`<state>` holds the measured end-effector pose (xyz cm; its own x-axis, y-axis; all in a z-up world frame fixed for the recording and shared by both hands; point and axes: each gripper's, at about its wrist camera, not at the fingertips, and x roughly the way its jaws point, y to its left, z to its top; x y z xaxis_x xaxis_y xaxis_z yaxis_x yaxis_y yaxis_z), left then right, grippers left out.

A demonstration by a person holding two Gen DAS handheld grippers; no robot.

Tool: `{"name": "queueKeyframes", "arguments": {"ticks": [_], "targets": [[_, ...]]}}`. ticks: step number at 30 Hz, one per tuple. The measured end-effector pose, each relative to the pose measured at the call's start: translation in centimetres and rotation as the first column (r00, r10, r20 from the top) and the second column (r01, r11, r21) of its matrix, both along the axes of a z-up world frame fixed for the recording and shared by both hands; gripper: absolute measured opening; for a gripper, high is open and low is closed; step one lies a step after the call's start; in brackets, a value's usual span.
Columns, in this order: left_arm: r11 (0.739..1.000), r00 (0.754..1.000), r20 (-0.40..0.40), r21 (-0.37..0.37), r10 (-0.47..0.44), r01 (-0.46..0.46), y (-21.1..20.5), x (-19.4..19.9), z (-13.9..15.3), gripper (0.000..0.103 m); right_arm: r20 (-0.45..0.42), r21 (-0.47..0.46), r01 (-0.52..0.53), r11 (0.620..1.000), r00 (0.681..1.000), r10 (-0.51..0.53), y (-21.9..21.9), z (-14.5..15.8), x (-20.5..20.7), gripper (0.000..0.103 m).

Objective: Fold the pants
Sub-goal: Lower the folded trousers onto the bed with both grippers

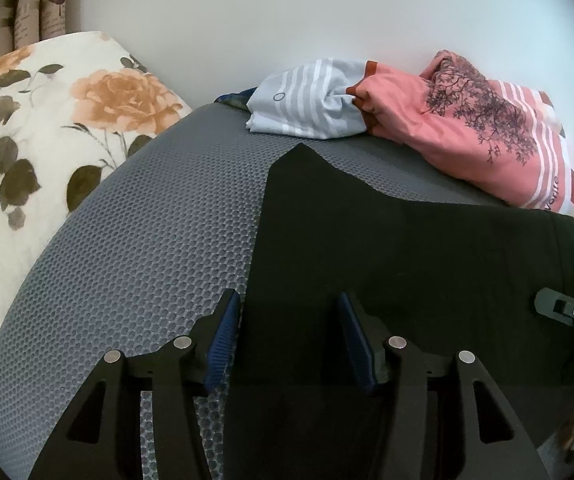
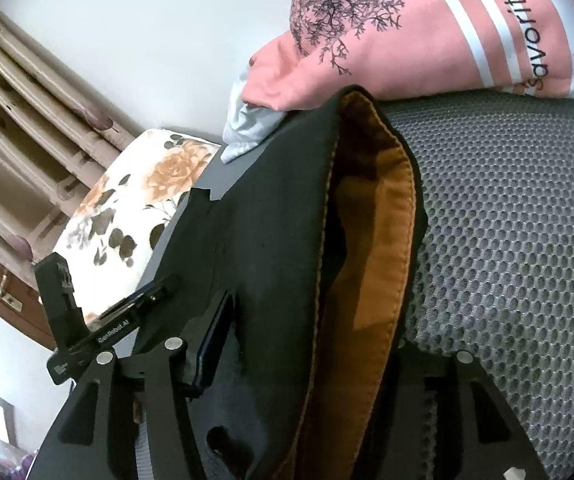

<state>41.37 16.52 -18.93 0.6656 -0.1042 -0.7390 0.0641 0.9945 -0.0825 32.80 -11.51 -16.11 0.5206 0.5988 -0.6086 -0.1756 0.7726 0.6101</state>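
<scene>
The black pants [image 1: 387,240] lie flat on the grey mesh surface [image 1: 147,220]. My left gripper [image 1: 289,340] is open, its blue-padded fingers [image 1: 223,344] spread over the near left edge of the fabric, nothing held. In the right wrist view the pants' waistband [image 2: 367,240], black outside with a tan-orange lining, stands up between the jaws of my right gripper [image 2: 299,344]. Its left finger [image 2: 215,344] shows beside the cloth; the right finger is hidden behind the fabric. The right gripper's tip shows in the left wrist view [image 1: 559,306].
A pink printed garment [image 1: 487,136] and a grey-white striped one [image 1: 311,104] lie bunched against the white wall. A floral pillow [image 1: 47,140] lies to the left of the mesh surface. Curtains [image 2: 27,140] hang beyond it.
</scene>
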Motion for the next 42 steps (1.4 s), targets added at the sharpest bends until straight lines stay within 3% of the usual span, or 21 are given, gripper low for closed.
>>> {"name": "queueKeyframes", "arguments": {"ticks": [8,20,42], "targets": [[1.000,1.000,0.004,0.029,0.012,-0.012,-0.18,-0.02,0.03,0.057,0.001,0.011,-0.002,1.000,1.000,0.002,0.00,0.07,0.05,0.052],[0.999,1.000,-0.011,-0.029,-0.019,0.019,-0.03,0.18,-0.18,0.057,0.004,0.027,-0.007,1.000,1.000,0.007,-0.83,0.13,-0.36,0.055],[1.000,1.000,0.000,0.022,-0.012,0.012,-0.39,0.04,-0.10,0.059,-0.005,-0.008,-0.013,1.000,1.000,0.013,0.05,0.33,-0.11,0.057]]}}
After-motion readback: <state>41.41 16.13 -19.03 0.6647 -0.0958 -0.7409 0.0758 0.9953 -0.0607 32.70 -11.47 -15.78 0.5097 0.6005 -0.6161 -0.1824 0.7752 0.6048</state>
